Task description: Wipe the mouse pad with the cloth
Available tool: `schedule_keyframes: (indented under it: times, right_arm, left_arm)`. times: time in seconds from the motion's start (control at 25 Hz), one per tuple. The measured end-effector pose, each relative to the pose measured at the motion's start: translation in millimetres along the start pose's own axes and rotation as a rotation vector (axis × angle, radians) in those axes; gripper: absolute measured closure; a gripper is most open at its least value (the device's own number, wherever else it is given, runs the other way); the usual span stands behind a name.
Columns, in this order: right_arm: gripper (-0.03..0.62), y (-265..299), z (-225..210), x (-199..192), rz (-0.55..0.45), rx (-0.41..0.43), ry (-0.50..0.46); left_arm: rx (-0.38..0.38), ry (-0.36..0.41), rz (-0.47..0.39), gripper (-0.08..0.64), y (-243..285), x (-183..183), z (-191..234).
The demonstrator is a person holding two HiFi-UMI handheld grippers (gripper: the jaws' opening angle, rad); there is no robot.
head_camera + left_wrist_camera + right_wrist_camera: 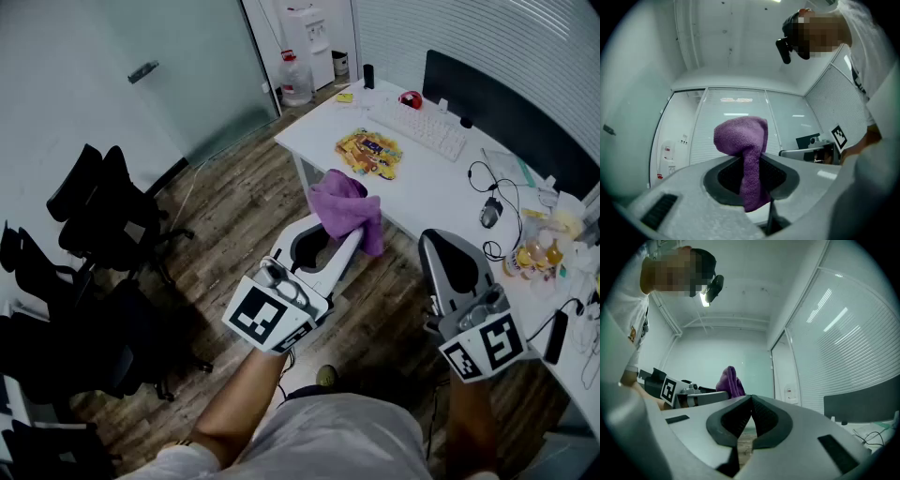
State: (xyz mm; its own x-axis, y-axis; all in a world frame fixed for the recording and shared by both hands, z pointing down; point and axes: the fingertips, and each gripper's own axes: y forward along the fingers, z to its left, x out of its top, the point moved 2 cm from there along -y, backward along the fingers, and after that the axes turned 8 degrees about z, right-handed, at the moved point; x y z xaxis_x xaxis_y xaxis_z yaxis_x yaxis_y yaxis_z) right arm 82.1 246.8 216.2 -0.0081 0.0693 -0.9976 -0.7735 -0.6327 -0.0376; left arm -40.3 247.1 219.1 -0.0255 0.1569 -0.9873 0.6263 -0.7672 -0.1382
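Wood-plank flooring fills the middle of the head view, with dark office chairs point(103, 211) at the left and a white desk point(441, 187) running along the upper right. On the desk lie a keyboard point(419, 125), a yellow snack packet point(368, 152) and a mouse point(491, 213) with its cable. I cannot make out a mouse pad as something distinct from the white top.

The left hand-held gripper point(342, 246) is clamped on the purple cloth point(349, 208). Its own view shows the fabric pinched between the jaws, bunched above them and hanging a little below. It is held in the air over the floor, just short of the desk's near edge. The right hand-held gripper point(450, 258) has its jaws together with nothing between them, and hovers at the lower right, near the desk edge.

This looks like the carrying step: the cloth is in hand, and no wiping has begun. The next move probably calls for bringing the cloth toward the right of the frame and over the area by the mouse. It would then be lowered until the fabric lies flat on the surface. The mouse and its cable may need to be kept clear.
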Motion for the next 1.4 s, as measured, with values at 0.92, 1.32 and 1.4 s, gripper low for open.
schedule_keyframes:
  times: [0.92, 1.32, 1.4]
  right_arm:
    - [0.581, 19.8, 9.3, -1.1, -0.002, -0.027, 0.024]
    - [0.580, 29.4, 30.3, -7.5, 0.014, -0.075, 0.015]
    - [0.581, 31.5, 35.3, -8.4, 0.017, -0.087, 0.014]
  left_arm:
    - [0.002, -0.022, -0.017, 0.477, -16.9, -4.4, 25.2]
    - [-0.024, -0.035, -0.039, 0.477, -38.2, -8.5, 44.8]
    - [-0.029, -0.039, -0.042, 0.477, -43.1, -9.7, 49.1]
